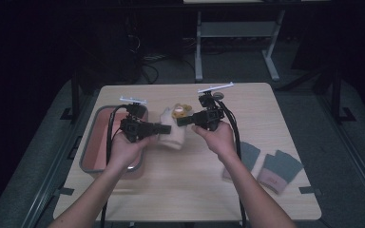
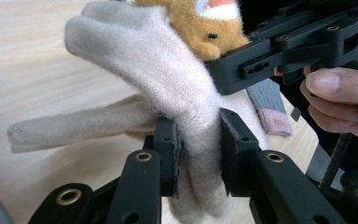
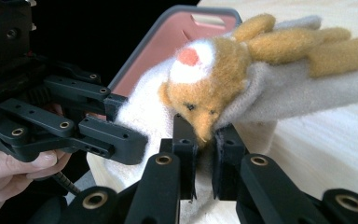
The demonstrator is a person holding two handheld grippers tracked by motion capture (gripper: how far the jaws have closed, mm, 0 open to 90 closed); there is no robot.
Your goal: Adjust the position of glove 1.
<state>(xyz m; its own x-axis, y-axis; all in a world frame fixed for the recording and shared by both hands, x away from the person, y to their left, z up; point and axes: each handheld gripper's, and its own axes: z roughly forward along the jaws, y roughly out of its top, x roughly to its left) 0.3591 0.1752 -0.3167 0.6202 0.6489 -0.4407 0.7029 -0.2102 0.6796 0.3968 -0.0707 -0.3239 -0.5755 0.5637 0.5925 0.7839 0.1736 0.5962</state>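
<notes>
My left gripper (image 2: 196, 154) is clamped on the cream knit glove (image 2: 168, 88), its pads pinching a bunched fold of the cuff, and my right gripper (image 3: 204, 158) is clamped on the same glove from the other side, right under the orange animal face (image 3: 209, 88) sewn on it. The glove hangs between the two, lifted off the table (image 1: 185, 185), above the stretch near the far-left corner beside the pink tub (image 1: 95, 152). My worry is the thin grip: each pair of pads holds only a soft fold, so if I pull my hands apart unevenly the knit could slide out of one side and the glove would swing down. The free fingers (image 2: 74, 126) dangle and could snag on the tub rim. The grey mittens (image 1: 275, 168) lie near the right edge, well clear.
</notes>
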